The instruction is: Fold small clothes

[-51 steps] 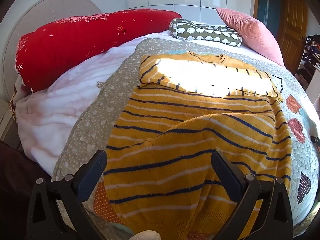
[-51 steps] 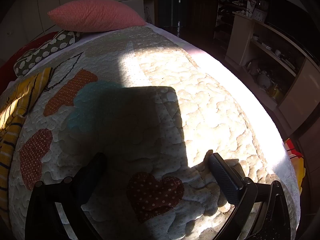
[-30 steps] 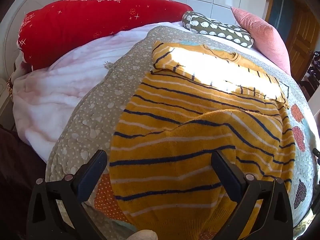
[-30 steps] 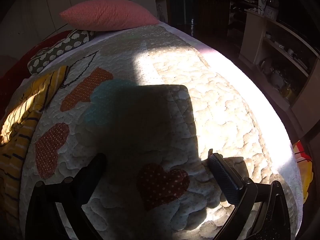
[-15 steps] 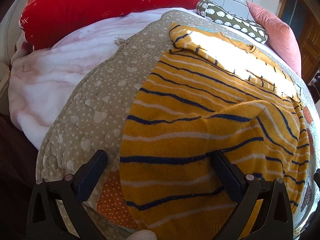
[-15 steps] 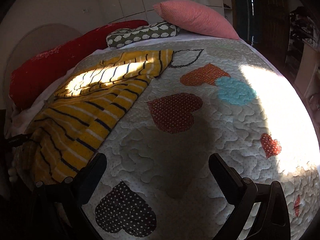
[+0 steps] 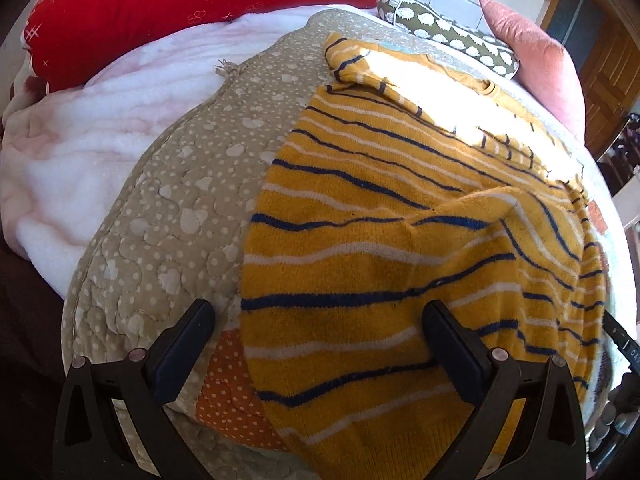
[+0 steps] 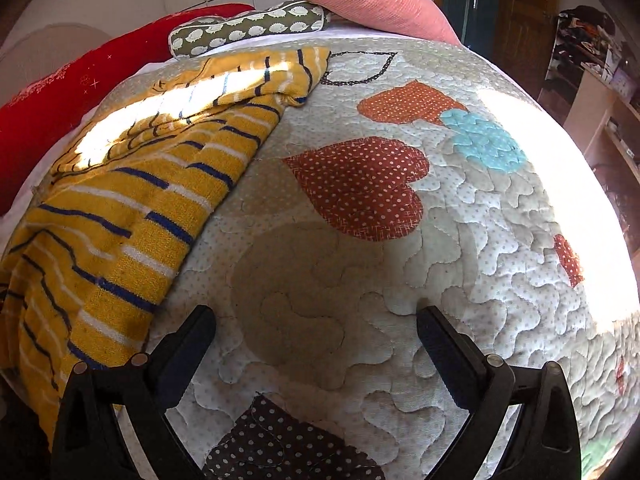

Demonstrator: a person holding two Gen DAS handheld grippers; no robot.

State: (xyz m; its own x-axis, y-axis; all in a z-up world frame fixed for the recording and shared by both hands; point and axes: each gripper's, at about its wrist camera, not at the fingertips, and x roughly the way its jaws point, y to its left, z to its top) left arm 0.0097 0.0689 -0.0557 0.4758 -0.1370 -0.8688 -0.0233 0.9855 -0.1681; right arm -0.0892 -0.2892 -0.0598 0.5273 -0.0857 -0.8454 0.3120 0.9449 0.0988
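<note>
A yellow knit sweater (image 7: 400,248) with blue and white stripes lies spread on the quilted bedspread (image 7: 192,200), one part folded over its lower half. My left gripper (image 7: 320,320) is open just above the sweater's near hem, with the hem's left edge between the jaws. In the right wrist view the sweater (image 8: 120,208) lies at the left. My right gripper (image 8: 316,324) is open and empty over bare bedspread (image 8: 460,280), to the right of the sweater.
A red bolster (image 7: 160,12), a white fleece blanket (image 7: 100,132), a green patterned cushion (image 7: 448,28) and a pink pillow (image 7: 536,64) lie at the bed's head. Shelves (image 8: 600,80) and a wooden door (image 8: 524,12) stand beyond the bed's right side.
My left gripper has moved closer and leftward along the sweater's near hem. My right gripper has swung left, bringing the sweater into its view. Both have stayed open.
</note>
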